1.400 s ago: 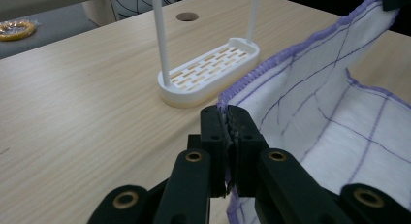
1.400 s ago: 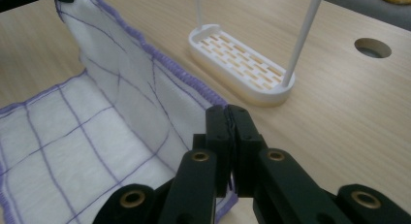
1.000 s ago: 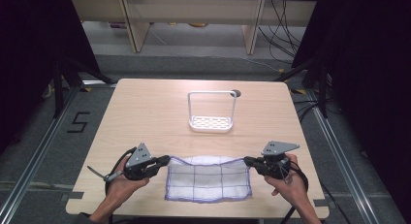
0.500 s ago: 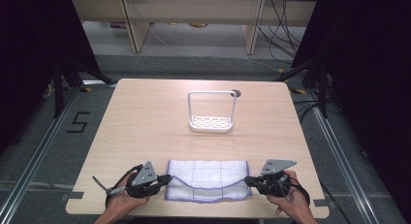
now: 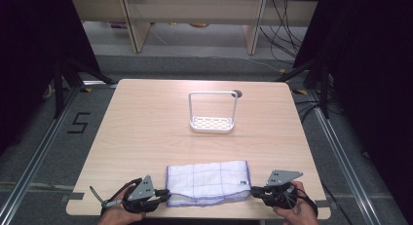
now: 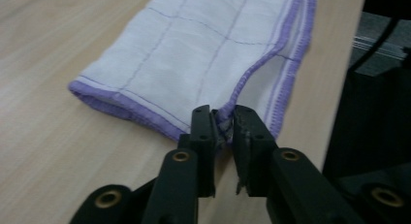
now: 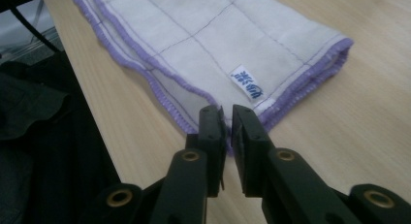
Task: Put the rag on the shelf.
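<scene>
A white cloth with purple hems and a thin grid (image 5: 209, 181) lies folded in a strip near the table's front edge. My left gripper (image 5: 164, 196) sits at its left near corner, my right gripper (image 5: 254, 191) at its right near corner. In the left gripper view the jaws (image 6: 223, 117) have just been opening; a narrow gap shows, with the cloth's (image 6: 194, 54) bunched corner loose between them. In the right gripper view the jaws (image 7: 228, 115) have likewise just been opening, a slit apart, the cloth's (image 7: 218, 40) hem at their tips beside a small blue-printed label (image 7: 247, 82).
A white wire-handled rack (image 5: 213, 122) stands at mid-table, with a dark round hole (image 5: 237, 94) behind it. The wooden table (image 5: 146, 127) ends just behind both hands. Dark floor and cables lie beyond the edges.
Both hands drew back toward the front edge and sank, laying the cloth down folded into a narrower strip. Both pairs of jaws parted slightly.
</scene>
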